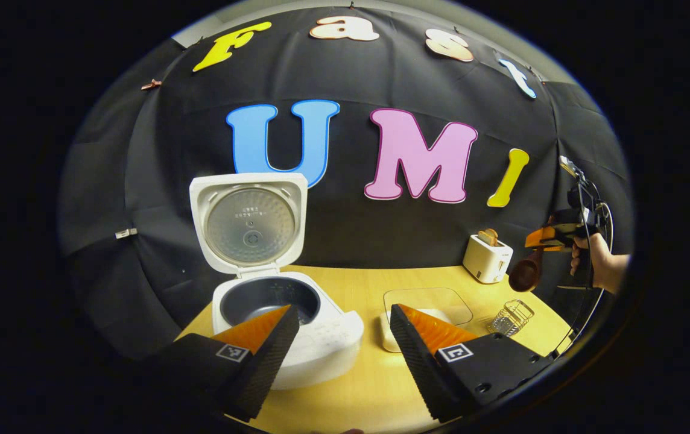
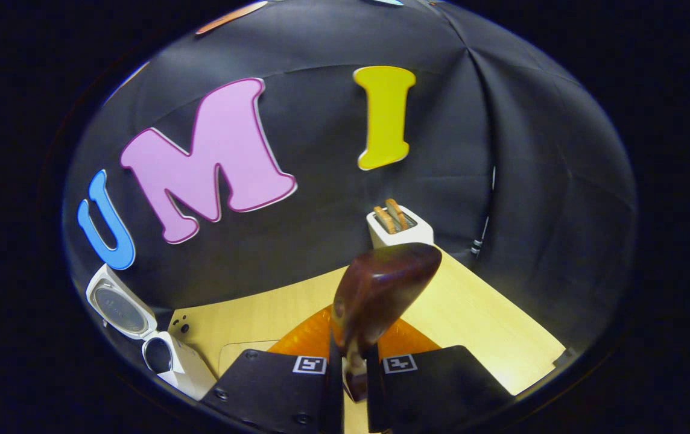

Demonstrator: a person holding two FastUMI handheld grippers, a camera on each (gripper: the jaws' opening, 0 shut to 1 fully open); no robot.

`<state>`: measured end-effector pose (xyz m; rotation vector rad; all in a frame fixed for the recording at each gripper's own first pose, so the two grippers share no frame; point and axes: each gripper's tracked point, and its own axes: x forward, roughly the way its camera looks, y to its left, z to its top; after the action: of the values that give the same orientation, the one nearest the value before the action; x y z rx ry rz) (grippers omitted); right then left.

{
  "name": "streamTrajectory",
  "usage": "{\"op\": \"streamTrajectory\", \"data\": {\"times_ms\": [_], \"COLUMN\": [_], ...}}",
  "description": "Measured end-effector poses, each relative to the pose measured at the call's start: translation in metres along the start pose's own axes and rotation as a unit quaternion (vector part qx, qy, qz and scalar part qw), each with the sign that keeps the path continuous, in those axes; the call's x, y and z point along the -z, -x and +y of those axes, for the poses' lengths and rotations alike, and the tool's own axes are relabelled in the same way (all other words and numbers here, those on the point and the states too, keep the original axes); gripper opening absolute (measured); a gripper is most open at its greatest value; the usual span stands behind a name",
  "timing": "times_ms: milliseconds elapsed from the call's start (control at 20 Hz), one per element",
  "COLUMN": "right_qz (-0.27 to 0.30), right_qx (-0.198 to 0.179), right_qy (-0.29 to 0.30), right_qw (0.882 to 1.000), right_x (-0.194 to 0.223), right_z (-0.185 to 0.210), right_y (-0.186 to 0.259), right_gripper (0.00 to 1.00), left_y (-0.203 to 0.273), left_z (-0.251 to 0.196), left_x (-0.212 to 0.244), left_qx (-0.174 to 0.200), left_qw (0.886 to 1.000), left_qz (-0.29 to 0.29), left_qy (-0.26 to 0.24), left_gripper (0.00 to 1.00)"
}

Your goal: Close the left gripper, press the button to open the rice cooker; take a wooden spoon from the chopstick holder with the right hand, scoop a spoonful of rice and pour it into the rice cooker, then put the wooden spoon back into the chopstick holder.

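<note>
1. The left tongs hang wide apart with nothing between their fingers, low over the wooden tabletop.
2. Just beyond them the white rice cooker stands with its lid swung upright, its dark inner pot bare to view.
3. The right tongs are clamped tight on the handle of the wooden spoon, whose bowl points forward and up.
4. In the left gripper view those right tongs, held by a hand, carry the wooden spoon in the air above the wire chopstick holder.
5. A clear container sits between the rice cooker and the chopstick holder.
6. A white toaster with bread in its slots stands by the back wall.
</note>
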<state>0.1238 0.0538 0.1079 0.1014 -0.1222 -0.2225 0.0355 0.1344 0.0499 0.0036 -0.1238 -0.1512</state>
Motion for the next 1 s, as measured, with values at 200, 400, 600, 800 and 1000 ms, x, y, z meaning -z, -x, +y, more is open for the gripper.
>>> {"op": "streamTrajectory", "data": {"times_ms": [200, 400, 600, 800, 1000], "right_qz": [0.013, 0.032, 0.04, 0.055, 0.062], "right_qx": [-0.026, -0.043, -0.063, -0.058, -0.05], "right_qy": [0.02, 0.073, 0.113, 0.122, 0.144], "right_qw": [0.999, 0.996, 0.991, 0.989, 0.986], "right_x": [0.027, 0.079, 0.116, 0.155, 0.182], "right_z": [0.061, 0.104, 0.133, 0.139, 0.136], "right_y": [-0.009, -0.043, -0.072, -0.098, -0.112], "right_gripper": [0.19, 0.19, 0.19, 0.19, 0.19], "left_y": [0.005, 0.006, 0.005, -0.005, -0.017], "left_z": [0.017, 0.022, 0.016, 0.02, 0.027], "left_x": [0.001, 0.002, 0.011, 0.018, 0.027], "left_qx": [0.008, 0.008, 0.016, 0.014, 0.013], "left_qw": [1.0, 1.0, 0.999, 0.999, 0.999], "left_qz": [0.007, 0.005, 0.026, 0.035, 0.036], "left_qy": [0.026, -0.005, 0.036, 0.035, -0.007], "left_gripper": [0.98, 0.95, 0.95, 0.95, 0.95]}}
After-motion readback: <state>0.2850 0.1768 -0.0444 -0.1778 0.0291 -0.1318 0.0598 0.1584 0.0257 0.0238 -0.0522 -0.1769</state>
